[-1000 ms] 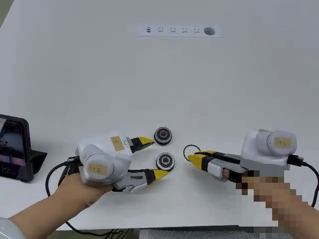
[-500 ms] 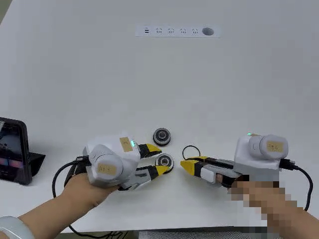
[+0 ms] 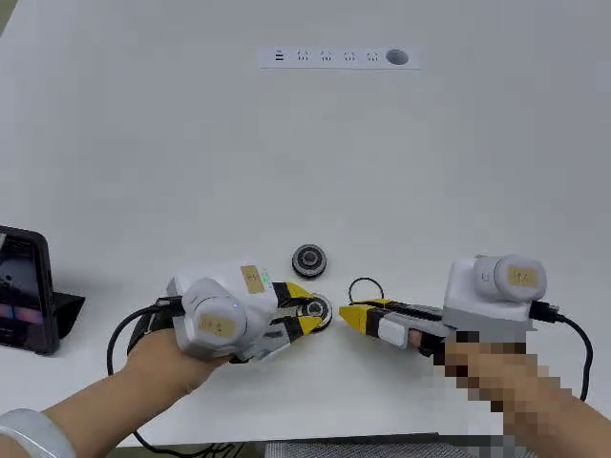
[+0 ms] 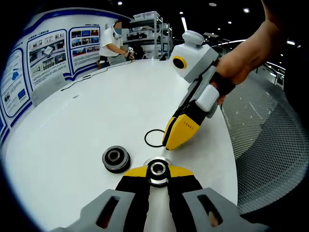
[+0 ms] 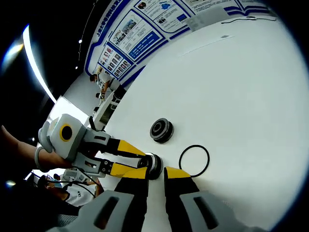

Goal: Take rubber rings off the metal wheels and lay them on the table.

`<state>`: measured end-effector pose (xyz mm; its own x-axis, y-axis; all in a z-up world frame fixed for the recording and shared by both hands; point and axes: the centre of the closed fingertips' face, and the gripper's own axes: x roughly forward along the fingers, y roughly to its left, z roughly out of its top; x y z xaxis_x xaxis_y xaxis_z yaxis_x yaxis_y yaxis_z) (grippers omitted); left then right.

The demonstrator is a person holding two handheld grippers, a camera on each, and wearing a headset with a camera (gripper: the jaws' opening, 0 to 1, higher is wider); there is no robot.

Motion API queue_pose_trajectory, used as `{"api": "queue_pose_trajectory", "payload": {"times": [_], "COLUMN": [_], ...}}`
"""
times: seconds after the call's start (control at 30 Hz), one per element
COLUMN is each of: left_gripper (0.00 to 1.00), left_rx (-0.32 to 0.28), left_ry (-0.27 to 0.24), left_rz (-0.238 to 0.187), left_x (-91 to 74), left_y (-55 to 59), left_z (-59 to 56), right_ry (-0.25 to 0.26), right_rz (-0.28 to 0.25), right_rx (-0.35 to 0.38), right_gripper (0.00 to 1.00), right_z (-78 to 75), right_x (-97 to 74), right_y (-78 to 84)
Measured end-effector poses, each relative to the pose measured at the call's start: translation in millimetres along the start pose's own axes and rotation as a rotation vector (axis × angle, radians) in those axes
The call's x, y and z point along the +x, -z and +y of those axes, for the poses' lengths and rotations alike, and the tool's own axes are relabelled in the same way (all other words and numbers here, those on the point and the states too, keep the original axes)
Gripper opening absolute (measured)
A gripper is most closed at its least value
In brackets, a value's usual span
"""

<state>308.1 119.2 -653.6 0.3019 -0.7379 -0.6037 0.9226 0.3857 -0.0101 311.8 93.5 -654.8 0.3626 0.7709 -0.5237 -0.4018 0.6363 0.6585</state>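
**Left claw clamped on a metal wheel, right claw tip just beside it**

Near the front edge of the white table [image 3: 191, 172], the left gripper [image 3: 304, 308] has its yellow-tipped jaws closed on a small metal wheel [image 3: 319, 307] whose rim looks silver. The right gripper [image 3: 348, 316] points at that wheel from the right, its tip just beside it. Its own view shows a narrow slit between the jaws, while the other views show them as one wedge, so I cannot tell whether they meet. A loose black rubber ring [image 3: 366, 289] lies flat just beyond the right tip. A second wheel [image 3: 309, 260], black around its rim, sits a little farther back. A power strip [image 3: 336, 58] lies at the far side.
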Motion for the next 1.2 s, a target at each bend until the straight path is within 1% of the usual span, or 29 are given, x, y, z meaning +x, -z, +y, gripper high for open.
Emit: {"api": "queue_pose_trajectory", "payload": {"times": [0.2,0.3,0.47,0.57,0.63,0.83,0.93,1.07,1.13,1.2], "left_gripper": [0.13,0.13,0.13,0.13,0.13,0.13,0.13,0.13,0.13,0.13], "left_rx": [0.011,0.014,0.020,0.022,0.021,0.021,0.019,0.018,0.016,0.016], "left_ry": [0.004,0.008,0.011,0.012,0.013,0.014,0.013,0.013,0.012,0.012], "left_rz": [0.006,0.006,0.006,0.006,0.005,0.004,0.004,0.004,0.004,0.004], "left_x": [0.1,0.2,0.1,0.3,0.3,0.2,0.3,0.3,0.1,0.0], "left_y": [-0.1,0.3,0.3,0.2,0.0,0.2,0.6,0.4,0.2,0.2], "left_z": [0.3,0.3,0.3,0.6,0.6,0.5,0.7,0.7,0.7,0.6], "right_ry": [-0.029,-0.034,-0.044,-0.040,-0.048,-0.070,-0.070,-0.076,-0.091,-0.086], "right_rz": [0.021,0.029,0.060,0.074,0.072,0.093,0.088,0.084,0.076,0.075], "right_rx": [0.048,0.069,0.109,0.119,0.147,0.172,0.183,0.184,0.189,0.183], "right_gripper": [0.16,0.17,0.20,0.20,0.20,0.21,0.20,0.22,0.19,0.20], "right_z": [3.0,2.7,3.4,1.1,1.3,6.2,4.7,8.6,11.4,11.5], "right_x": [6.7,9.6,13.7,15.5,15.8,17.5,17.9,17.9,17.1,16.0], "right_y": [3.4,3.9,6.8,8.5,7.9,10.7,9.8,8.7,6.5,6.2]}}
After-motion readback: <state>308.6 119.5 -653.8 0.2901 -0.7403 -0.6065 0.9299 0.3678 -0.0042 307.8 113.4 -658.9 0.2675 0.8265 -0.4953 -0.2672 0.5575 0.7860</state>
